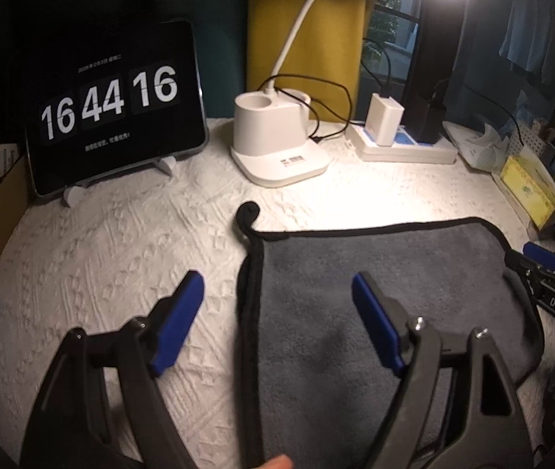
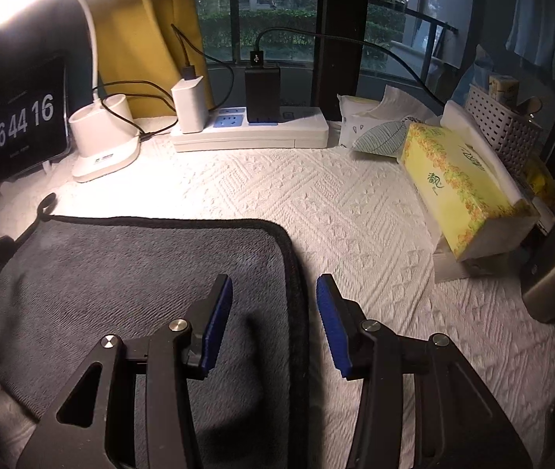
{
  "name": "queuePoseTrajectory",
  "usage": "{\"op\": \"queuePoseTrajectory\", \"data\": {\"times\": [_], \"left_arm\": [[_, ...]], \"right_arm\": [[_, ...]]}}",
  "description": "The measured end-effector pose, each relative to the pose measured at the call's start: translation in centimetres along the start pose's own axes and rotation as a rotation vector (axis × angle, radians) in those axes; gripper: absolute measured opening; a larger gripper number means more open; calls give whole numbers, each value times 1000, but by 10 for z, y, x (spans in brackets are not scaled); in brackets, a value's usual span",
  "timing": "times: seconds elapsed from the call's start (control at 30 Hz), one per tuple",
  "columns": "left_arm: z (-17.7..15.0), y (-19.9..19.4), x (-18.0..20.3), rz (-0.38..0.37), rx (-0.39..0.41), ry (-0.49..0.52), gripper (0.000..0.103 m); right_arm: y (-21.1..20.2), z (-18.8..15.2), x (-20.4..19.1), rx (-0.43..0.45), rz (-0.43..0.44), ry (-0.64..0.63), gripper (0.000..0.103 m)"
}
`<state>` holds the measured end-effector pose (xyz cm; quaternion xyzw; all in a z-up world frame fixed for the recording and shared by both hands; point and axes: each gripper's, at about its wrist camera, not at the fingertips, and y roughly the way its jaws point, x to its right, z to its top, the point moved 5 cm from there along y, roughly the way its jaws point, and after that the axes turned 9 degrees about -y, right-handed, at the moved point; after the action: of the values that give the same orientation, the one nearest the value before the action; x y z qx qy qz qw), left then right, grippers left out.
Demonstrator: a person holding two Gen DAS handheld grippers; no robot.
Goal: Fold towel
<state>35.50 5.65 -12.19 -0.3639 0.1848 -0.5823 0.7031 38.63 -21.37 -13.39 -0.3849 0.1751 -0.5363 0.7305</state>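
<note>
A grey towel (image 1: 375, 293) with a black hem lies flat on the white textured cloth; it also shows in the right wrist view (image 2: 129, 273). A black hanging loop (image 1: 247, 211) curls at its far left corner. My left gripper (image 1: 277, 293) is open and empty, straddling the towel's left edge just above it. My right gripper (image 2: 274, 297) is open and empty, straddling the towel's right edge. The right gripper's blue fingertip (image 1: 539, 254) shows at the towel's right side in the left wrist view.
A tablet clock (image 1: 113, 105) stands at the back left. A white desk lamp base (image 1: 277, 144), a power strip (image 2: 250, 133) with chargers and a yellow tissue box (image 2: 461, 187) line the back and right. A white basket (image 2: 504, 133) is behind the tissues.
</note>
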Motion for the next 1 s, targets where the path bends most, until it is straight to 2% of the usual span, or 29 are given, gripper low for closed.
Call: {"op": "queuePoseTrajectory", "data": {"times": [0.57,1.0], "left_arm": [[-28,-71,3,-60,49,-18,80],[-47,-107,2,-61,86,-15,80]], "right_arm": [[-66,-23,-25,58,14,-15,47],[-105,-40,-36,90,8,-27,47]]}}
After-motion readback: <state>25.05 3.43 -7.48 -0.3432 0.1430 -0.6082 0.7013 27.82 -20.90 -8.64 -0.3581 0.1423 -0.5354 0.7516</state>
